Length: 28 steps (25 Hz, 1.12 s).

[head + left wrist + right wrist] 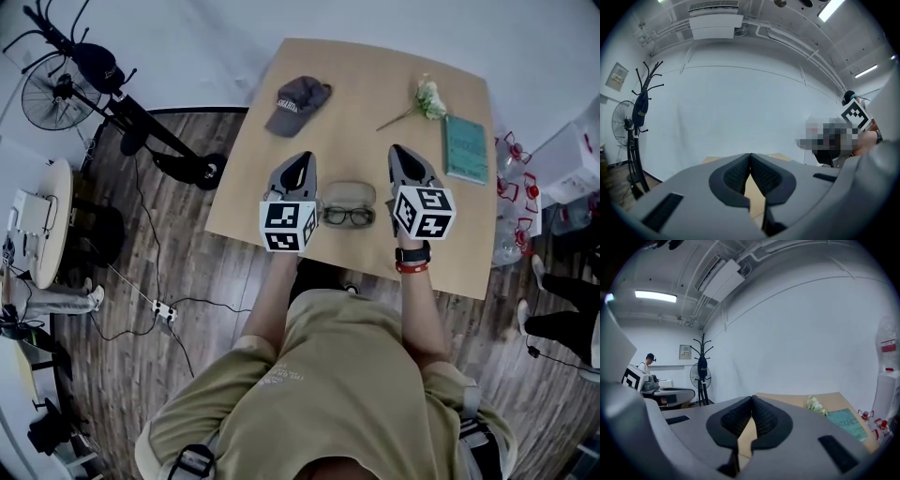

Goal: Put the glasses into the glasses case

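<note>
Dark-framed glasses (349, 217) lie on the wooden table (375, 70) near its front edge, against an open beige glasses case (349, 193); I cannot tell whether they rest inside it. My left gripper (302, 157) hovers just left of the case, shut with nothing between its pads. My right gripper (397, 150) hovers just right of the case, also shut and holding nothing. In the left gripper view the left gripper (750, 154) points nearly level at a white wall. In the right gripper view the right gripper (752, 398) points along the table top. Neither gripper view shows the glasses or the case.
A dark cap (296, 103) lies at the table's far left. A white flower sprig (427, 97) and a teal book (465, 148) lie at the far right. A fan (58, 89) and a power strip (164, 309) stand on the floor at left; someone's legs (562, 323) show at right.
</note>
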Motion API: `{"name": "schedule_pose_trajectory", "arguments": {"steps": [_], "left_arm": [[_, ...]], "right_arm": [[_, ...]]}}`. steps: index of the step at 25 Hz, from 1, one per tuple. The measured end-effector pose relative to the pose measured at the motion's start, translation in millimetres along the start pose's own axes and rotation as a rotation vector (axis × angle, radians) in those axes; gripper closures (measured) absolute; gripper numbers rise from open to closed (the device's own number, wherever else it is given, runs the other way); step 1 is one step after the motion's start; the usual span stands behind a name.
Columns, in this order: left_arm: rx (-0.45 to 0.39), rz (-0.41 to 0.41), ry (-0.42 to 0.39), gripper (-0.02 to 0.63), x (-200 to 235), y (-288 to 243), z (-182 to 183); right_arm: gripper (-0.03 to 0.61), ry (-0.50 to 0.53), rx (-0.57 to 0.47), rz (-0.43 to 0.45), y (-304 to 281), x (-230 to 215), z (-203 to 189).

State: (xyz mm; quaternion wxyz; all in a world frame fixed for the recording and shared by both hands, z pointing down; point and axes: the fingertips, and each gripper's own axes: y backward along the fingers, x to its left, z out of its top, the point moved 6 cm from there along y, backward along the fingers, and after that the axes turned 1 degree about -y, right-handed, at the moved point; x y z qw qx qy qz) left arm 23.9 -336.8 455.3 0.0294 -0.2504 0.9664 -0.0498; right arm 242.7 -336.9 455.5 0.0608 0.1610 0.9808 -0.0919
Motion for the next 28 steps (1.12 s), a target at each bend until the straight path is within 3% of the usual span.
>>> {"name": "schedule_pose_trajectory", "arguments": {"steps": [7,28], "left_arm": [[0.001,-0.014,-0.013,0.592,-1,-6,1],[0.054,-0.031,-0.025,0.591,15,-31,-23]], "right_arm": [[0.563,-0.017,-0.019,-0.031,0,0,-1],[0.563,-0.016,0.012,0.013,-24,7,-17]]}}
